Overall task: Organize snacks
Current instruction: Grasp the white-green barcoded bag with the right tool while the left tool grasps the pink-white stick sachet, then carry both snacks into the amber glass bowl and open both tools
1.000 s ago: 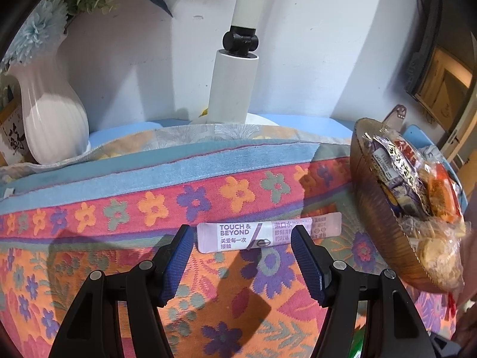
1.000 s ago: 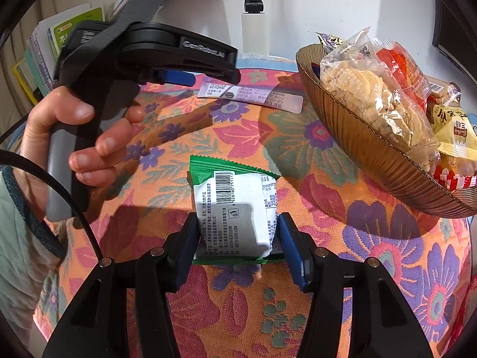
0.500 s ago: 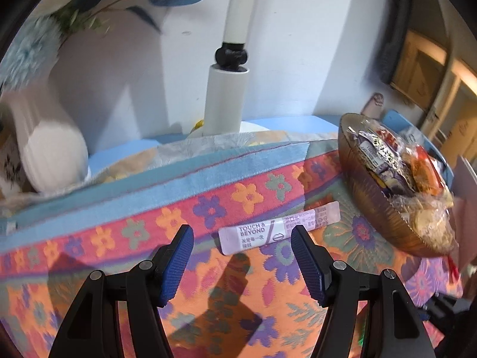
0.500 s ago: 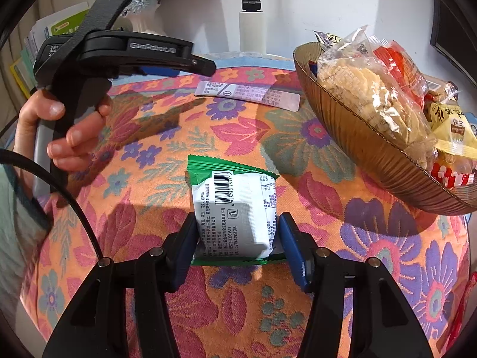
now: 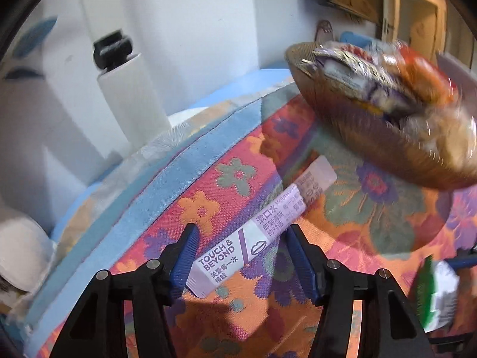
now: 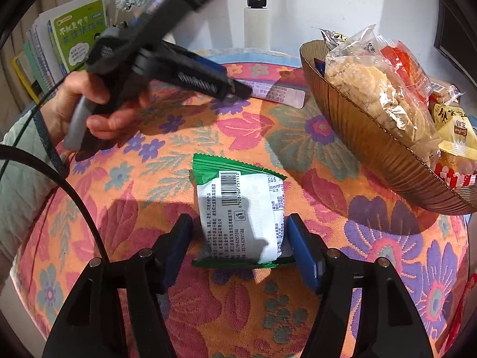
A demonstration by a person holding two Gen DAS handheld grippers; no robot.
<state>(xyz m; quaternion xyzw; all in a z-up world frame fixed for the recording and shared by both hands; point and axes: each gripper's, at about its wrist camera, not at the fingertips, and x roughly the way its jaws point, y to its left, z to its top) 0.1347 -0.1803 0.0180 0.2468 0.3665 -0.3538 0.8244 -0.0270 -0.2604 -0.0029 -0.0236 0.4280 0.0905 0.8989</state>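
Observation:
A long purple-and-white sachet (image 5: pixel 262 226) lies on the floral cloth (image 5: pixel 372 223). My left gripper (image 5: pixel 241 256) is open, tilted, with its near end between the jaws; it also shows in the right wrist view (image 6: pixel 238 89) over the sachet (image 6: pixel 280 94). A green-and-white snack packet (image 6: pixel 241 211) lies flat between the open jaws of my right gripper (image 6: pixel 238 244); the fingers stand a little apart from it. A brown ribbed bowl (image 6: pixel 375 143) full of snack bags stands at the right, blurred in the left wrist view (image 5: pixel 366 125).
A white post with a black clamp (image 5: pixel 128 89) stands at the back by the wall. A white vase (image 5: pixel 21 256) is at the far left. Books (image 6: pixel 74 35) stand at the back left. Floral cloth covers the table.
My left gripper has come down, forward and tilted, so the sachet's end now lies between its jaws. My right gripper has opened slightly around the packet, which stays put.

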